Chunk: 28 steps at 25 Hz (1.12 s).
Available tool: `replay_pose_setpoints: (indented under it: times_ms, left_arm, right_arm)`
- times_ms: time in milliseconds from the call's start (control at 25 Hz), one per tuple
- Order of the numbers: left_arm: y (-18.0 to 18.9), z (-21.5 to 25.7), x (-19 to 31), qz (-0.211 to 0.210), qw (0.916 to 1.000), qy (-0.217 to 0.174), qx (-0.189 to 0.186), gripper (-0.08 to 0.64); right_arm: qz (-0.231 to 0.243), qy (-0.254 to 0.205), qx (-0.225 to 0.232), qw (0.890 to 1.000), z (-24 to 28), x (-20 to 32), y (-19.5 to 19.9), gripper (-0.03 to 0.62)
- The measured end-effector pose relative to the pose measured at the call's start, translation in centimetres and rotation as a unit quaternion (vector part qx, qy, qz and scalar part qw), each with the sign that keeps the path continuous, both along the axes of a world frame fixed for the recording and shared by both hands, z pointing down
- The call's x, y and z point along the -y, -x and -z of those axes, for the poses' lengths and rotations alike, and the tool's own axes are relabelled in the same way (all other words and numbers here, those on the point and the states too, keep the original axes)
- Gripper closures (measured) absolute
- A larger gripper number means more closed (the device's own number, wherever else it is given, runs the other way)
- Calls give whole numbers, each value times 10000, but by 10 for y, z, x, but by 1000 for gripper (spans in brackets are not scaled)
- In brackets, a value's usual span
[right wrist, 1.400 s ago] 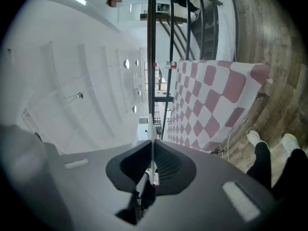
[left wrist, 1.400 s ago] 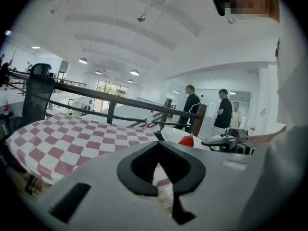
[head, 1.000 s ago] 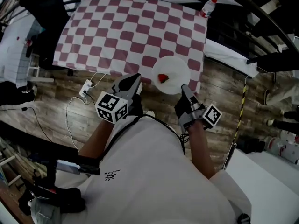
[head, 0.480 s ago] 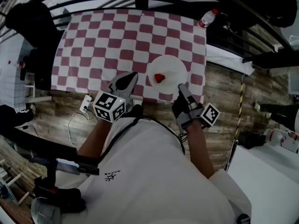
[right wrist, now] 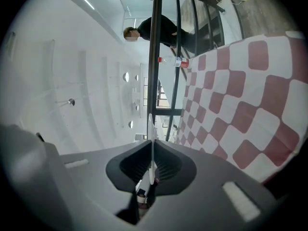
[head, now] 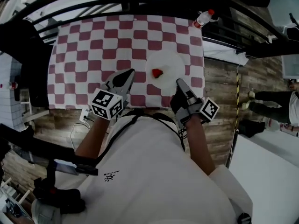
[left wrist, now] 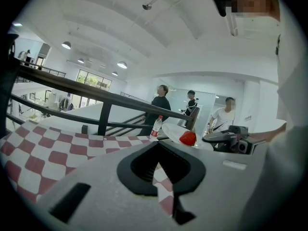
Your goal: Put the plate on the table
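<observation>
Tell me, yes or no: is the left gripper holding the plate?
No, the plate has its rim clamped in the right gripper, while the left gripper holds nothing.

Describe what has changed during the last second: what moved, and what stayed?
The right gripper carried the round white plate forward, from the table's near edge to above the red-and-white checked tablecloth. The left gripper advanced beside it, over the cloth. Unchanged: the right fingers clamp the plate's rim, the small red food piece lies on it, the left gripper is empty.
</observation>
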State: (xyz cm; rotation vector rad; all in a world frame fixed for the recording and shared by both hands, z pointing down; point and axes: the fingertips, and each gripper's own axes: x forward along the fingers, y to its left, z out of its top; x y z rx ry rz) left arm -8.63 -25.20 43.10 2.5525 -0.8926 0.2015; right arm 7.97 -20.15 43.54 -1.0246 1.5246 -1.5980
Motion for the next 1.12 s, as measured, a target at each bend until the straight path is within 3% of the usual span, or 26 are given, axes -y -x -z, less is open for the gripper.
replay_pose_setpoints:
  times_ms: [480, 760, 1120]
  left_arm:
    - [-10, -13, 38, 0, 9999, 141, 18, 558]
    - [-18, -23, 58, 619, 9977, 252, 87, 558]
    - [-24, -43, 83, 1125, 9926, 429, 133, 558]
  right_arm:
    - [252, 21, 25, 9997, -3, 56, 6, 571]
    - [707, 117, 17, 9974, -22, 97, -13, 570]
    - [1089, 189, -172, 9937, -60, 168, -37, 570]
